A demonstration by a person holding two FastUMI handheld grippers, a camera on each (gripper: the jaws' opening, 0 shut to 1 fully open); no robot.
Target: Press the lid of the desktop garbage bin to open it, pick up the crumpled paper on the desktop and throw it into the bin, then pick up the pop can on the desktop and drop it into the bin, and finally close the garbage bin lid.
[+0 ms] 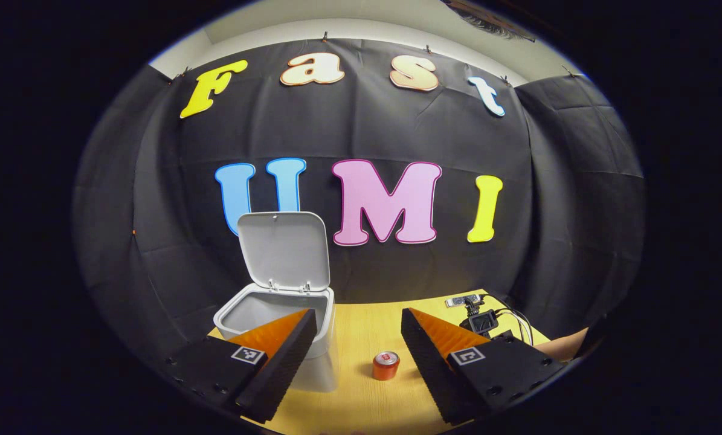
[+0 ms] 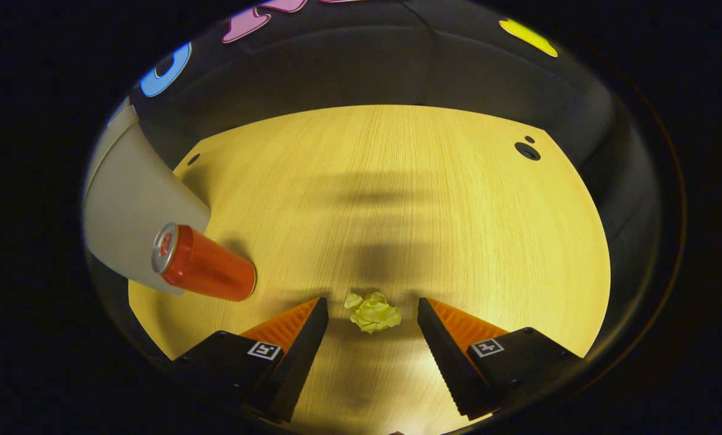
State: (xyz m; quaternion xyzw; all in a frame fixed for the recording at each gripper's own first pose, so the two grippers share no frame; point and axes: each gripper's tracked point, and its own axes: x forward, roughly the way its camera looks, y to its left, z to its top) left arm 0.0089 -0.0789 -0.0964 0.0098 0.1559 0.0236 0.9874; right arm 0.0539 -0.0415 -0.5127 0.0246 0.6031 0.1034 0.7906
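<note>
Desktop garbage bin (image 1: 321,353): pale grey, rounded-rectangular, standing at the left of the wooden desktop (image 1: 367,326) with its lid (image 1: 284,251) swung up near vertical on the rear hinge, mouth open (inside in shade, contents not discernible). Pop can (image 2: 206,264): orange-red body, silver top with pull tab, upright on the desktop just beside the bin's right side. Crumpled paper (image 2: 373,312): small pale-yellow wad, lying on the bare wood, apart from the can and bin.
</note>
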